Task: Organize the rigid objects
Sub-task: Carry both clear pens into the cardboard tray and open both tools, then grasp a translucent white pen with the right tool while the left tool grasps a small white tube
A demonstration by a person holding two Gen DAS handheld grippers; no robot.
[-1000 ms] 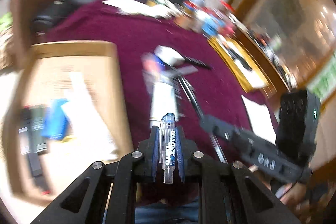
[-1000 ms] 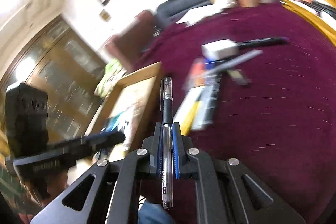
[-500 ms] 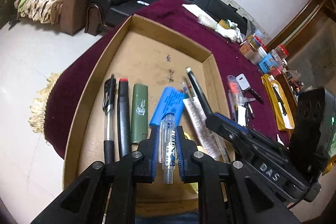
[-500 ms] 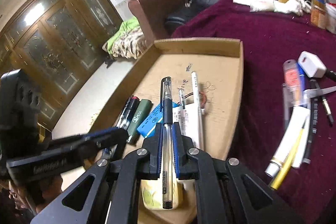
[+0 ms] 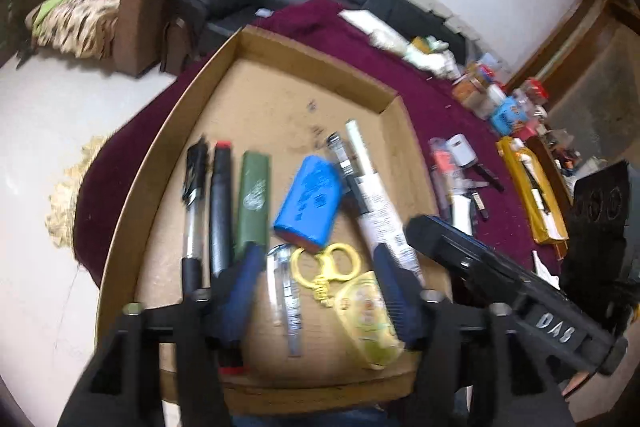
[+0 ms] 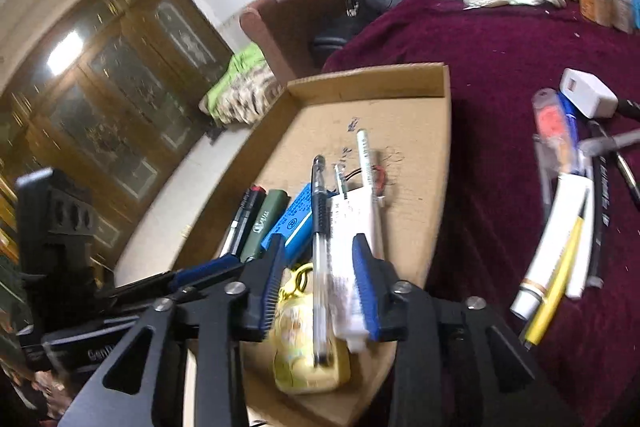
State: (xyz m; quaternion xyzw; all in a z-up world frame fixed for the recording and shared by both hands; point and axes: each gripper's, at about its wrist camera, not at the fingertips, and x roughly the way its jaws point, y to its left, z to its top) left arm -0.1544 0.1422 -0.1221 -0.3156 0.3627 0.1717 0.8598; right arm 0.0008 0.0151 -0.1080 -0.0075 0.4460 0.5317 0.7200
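Observation:
Both grippers hang over the near end of a cardboard box (image 5: 312, 67). My left gripper (image 5: 316, 255) has its jaws opening; a clear pen with blue print (image 5: 285, 301) lies blurred between them, free of both pads. My right gripper (image 6: 318, 241) is opening too, and a clear pen with a black cap (image 6: 320, 259) sits loose between its blue pads. In the box (image 6: 368, 79) lie two dark pens (image 5: 218, 211), a green lighter (image 5: 253, 203), a blue block (image 5: 310, 201), a white tube (image 5: 378, 211), a yellow ring (image 5: 326, 259) and a yellow case (image 6: 308, 355).
Right of the box, on the maroon cloth (image 6: 500, 67), lie a white charger (image 6: 586, 95), a white tube (image 6: 556, 239), a yellow pen and several dark pens. Jars and papers crowd the table's far edge (image 5: 492, 95). A black sofa and a brown armchair stand beyond.
Both grippers swung from the loose pile on the cloth to above the box, then opened. Each pen, clamped half a second ago, now lies loose between spread jaws.

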